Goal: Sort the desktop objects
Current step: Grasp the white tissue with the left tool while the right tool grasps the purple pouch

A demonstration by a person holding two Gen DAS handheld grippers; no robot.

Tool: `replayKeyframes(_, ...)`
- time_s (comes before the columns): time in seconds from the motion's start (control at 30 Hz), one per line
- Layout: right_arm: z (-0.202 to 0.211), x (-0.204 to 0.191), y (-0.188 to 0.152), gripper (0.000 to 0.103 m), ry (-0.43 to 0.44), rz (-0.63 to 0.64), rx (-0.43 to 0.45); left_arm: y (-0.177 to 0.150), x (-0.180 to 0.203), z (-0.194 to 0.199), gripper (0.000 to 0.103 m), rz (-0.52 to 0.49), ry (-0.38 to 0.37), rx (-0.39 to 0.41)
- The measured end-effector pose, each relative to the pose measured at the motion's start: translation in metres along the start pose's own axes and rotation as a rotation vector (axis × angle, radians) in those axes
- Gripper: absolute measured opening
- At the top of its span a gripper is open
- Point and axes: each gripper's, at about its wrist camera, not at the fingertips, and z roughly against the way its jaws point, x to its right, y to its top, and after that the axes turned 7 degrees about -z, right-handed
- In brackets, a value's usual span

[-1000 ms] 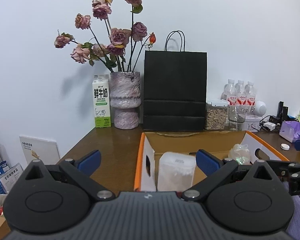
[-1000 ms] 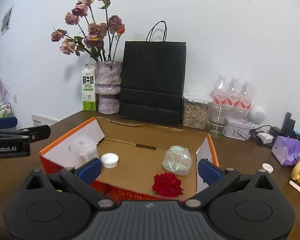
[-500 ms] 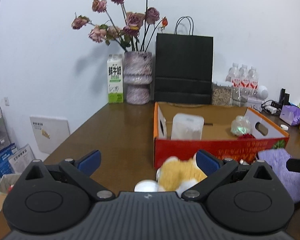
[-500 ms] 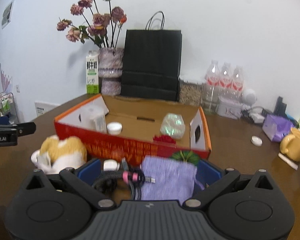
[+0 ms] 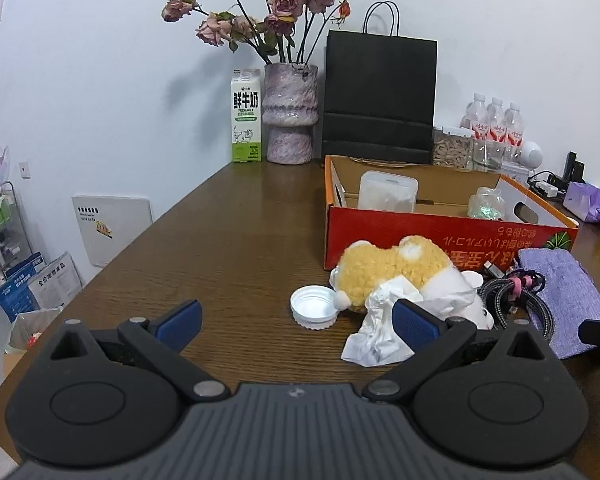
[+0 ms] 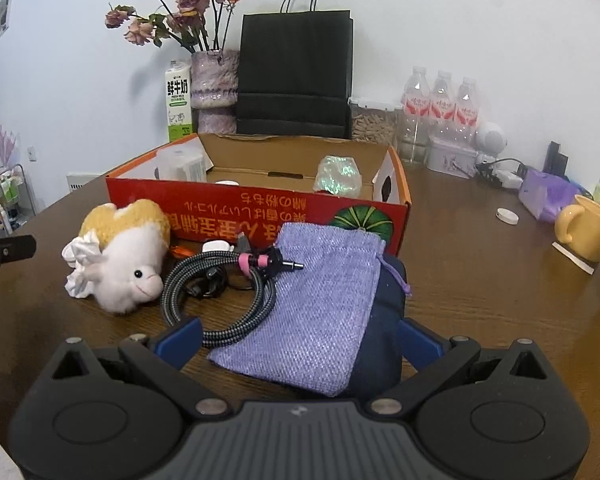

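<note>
Left tool (image 5: 296, 322): held low and level over the near part of the bench (image 5: 228, 248), aimed toward the far wall; its blue pads spread wide, released, gripping nothing. Its right pad stands against the crumpled white tissue (image 5: 379, 330), though whether they touch I cannot tell.

Right tool (image 6: 298, 338): also low and level, facing the box; pads apart, released, with the near end of the purple drawstring pouch (image 6: 319, 300) lying between them, not pinched.

Box: an open red-and-orange cardboard box (image 5: 439, 232) sits on the bench to the right, printed side toward us. Inside it are a frosted plastic container (image 5: 387, 192) at the left and a shiny crinkled bundle (image 5: 485, 204) toward the right.

Unsorted pile: just in front of the box, on the bench. A yellow-and-white plush toy (image 5: 403, 272) lies on its side, touching the tissue; a white lid (image 5: 313, 306) rests just left of it, open side up. A coiled braided cable (image 6: 220, 288) with a pink tie lies between the plush and the pouch, one loop overlapping the pouch's left edge. A dark blue item (image 6: 383, 340) shows from under the pouch.

Far edge: milk carton (image 5: 246, 116), vase of dried roses (image 5: 290, 116), black paper bag (image 5: 379, 96), water bottles (image 6: 439, 104) along the wall.

Right side: yellow mug (image 6: 585, 226), well apart from the pile.
</note>
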Motion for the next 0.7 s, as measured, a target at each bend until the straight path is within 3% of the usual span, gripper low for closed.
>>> replayKeyframes(0.2, -0.004, 0.001, -0.001, 0.103, 0.003, -0.002, -0.009, 0.003, 0.007, -0.006, 0.103, -0.014, -0.022, -0.007)
replayKeyframes(0.53, -0.019, 0.009, 0.003, 0.102, -0.023, -0.026, -0.015, 0.0, 0.026, -0.038, 0.102, -0.033, -0.078, -0.101)
replayKeyframes(0.7, -0.028, 0.01, 0.004, 0.094, -0.026, -0.011, -0.019, 0.001, 0.029, -0.043, 0.089, -0.021, -0.128, -0.109)
